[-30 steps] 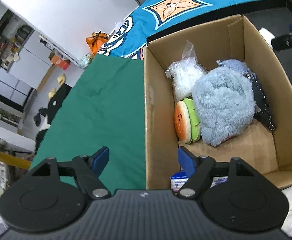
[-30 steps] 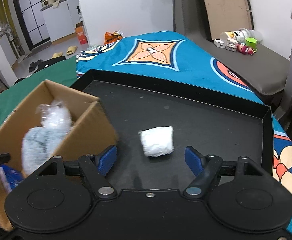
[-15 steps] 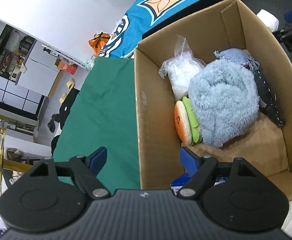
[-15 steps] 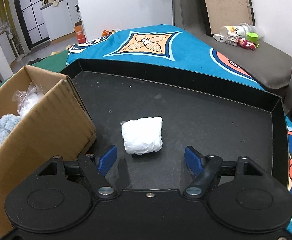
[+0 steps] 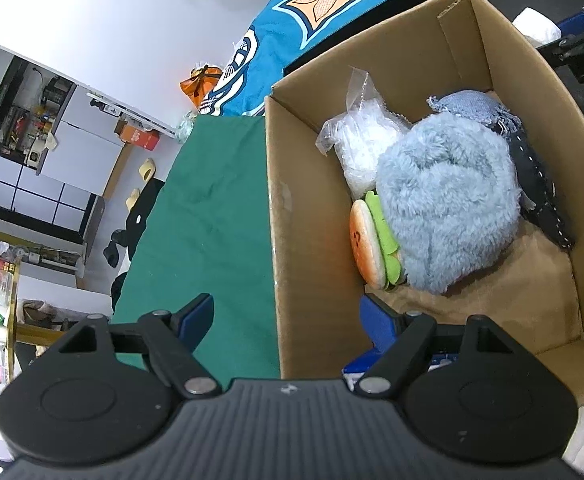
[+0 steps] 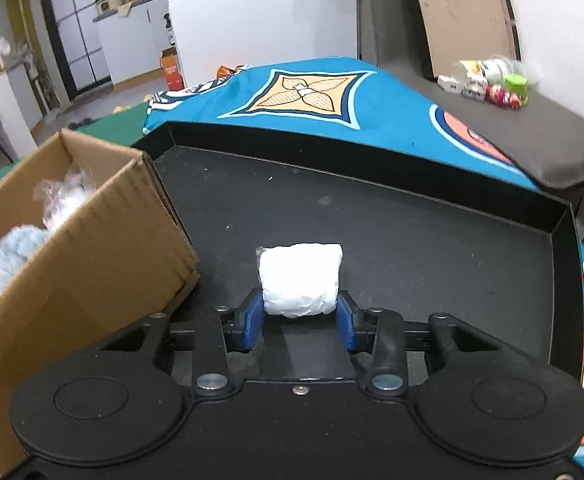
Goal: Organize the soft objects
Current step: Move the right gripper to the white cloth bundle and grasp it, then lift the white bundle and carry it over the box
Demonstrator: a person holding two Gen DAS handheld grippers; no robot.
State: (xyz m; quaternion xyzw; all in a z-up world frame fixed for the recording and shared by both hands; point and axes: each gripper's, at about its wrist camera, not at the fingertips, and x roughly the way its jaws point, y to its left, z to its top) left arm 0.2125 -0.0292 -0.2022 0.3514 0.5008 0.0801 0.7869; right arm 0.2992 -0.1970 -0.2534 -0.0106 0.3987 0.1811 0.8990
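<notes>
My right tongs (image 6: 298, 316) are closing on the white soft bundle (image 6: 300, 280); it sits between the two blue pads (image 6: 251, 322), which touch its sides, and its lower edge rests on the black tray (image 6: 412, 240) just ahead of me. To the left of these tongs stands the cardboard box (image 6: 92, 248), its near corner close beside the bundle but apart from it.

My left tongs (image 5: 288, 320) stand wide, holding nothing. They straddle the box's left wall (image 5: 292, 240): the left pad hangs over the green cloth (image 5: 212, 200) on the surface, the right pad is inside the box. Ahead of the right pad lie the fluffy blue plush (image 5: 448, 208), the burger toy (image 5: 368, 244) pressed against its left side, and a clear bag of white stuffing (image 5: 360, 140) farther off. A dark stitched item (image 5: 540, 196) lies to the right of the plush. Something blue and white shows under my right pad, though I cannot make out what it is.
</notes>
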